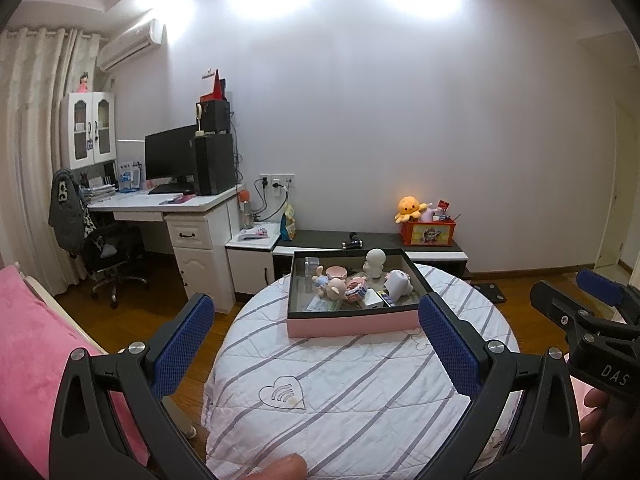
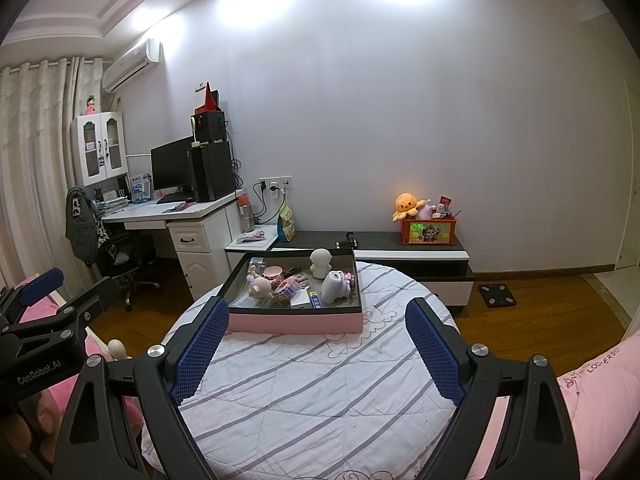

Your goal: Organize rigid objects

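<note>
Left claw (image 1: 316,344) fills the bottom of its own view, blue pads wide apart, nothing between them; a fingertip (image 1: 286,466) of the person's hand shows at the bottom edge. Right claw (image 2: 316,350) is the same: pads spread wide, empty. Both are held level, side by side, above the near part of a round counter (image 1: 340,400) covered in a striped quilted cloth, both aimed at the tray; each shows at the edge of the other's view. Task items all sit in a pink-sided tray with dark rim (image 1: 352,326) at the far side of the counter: white round-headed figurine (image 1: 375,263) standing upright at the back, a second white figurine (image 1: 400,283) near the right wall, pink bowl (image 1: 336,272), a pig-like toy (image 1: 334,289), a small multicoloured cube (image 1: 356,290), a white box (image 1: 374,300), plus small bits I can't identify. They're bunched together, several touching or leaning, no clear rows. No loose items on the cloth outside the tray. Progress: ambiguous. This fits a jumble waiting to be sorted out of the tray, or everything already gathered into it as the end state; the frames don't settle which. Claws are well short of the tray and touch nothing. Desk, monitor and a low cabinet with an orange toy box (image 1: 428,233) behind aren't in play as far as I can see.
</note>
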`<state>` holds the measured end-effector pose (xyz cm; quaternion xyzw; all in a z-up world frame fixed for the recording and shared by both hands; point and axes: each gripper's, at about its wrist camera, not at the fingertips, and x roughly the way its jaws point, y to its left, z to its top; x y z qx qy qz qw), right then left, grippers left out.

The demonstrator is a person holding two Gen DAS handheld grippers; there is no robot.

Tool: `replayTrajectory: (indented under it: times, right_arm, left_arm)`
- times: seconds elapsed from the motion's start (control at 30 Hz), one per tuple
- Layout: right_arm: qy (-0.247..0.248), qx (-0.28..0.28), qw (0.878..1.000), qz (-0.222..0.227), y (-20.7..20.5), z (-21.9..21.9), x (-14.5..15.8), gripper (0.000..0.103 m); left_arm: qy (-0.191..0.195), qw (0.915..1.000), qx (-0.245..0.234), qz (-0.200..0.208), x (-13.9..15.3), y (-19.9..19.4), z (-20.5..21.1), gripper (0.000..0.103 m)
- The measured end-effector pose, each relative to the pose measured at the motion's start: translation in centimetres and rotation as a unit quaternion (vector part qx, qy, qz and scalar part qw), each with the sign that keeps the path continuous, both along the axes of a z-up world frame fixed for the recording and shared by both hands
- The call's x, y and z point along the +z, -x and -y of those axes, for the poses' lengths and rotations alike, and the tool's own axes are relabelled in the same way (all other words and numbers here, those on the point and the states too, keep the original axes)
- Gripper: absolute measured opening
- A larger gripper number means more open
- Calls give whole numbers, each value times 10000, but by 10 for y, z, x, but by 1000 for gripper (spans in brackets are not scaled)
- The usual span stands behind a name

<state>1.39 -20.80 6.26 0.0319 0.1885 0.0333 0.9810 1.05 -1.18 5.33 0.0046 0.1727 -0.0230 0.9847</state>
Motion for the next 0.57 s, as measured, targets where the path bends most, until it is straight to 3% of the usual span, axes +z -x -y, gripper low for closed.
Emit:
replayTrajectory:
  times: [0.57]
  right_arm:
    - [12,-3,10000,-28,0,0,-3,92]
  left_arm:
    - [101,9999,-40,-61,-1,-1,-4,103]
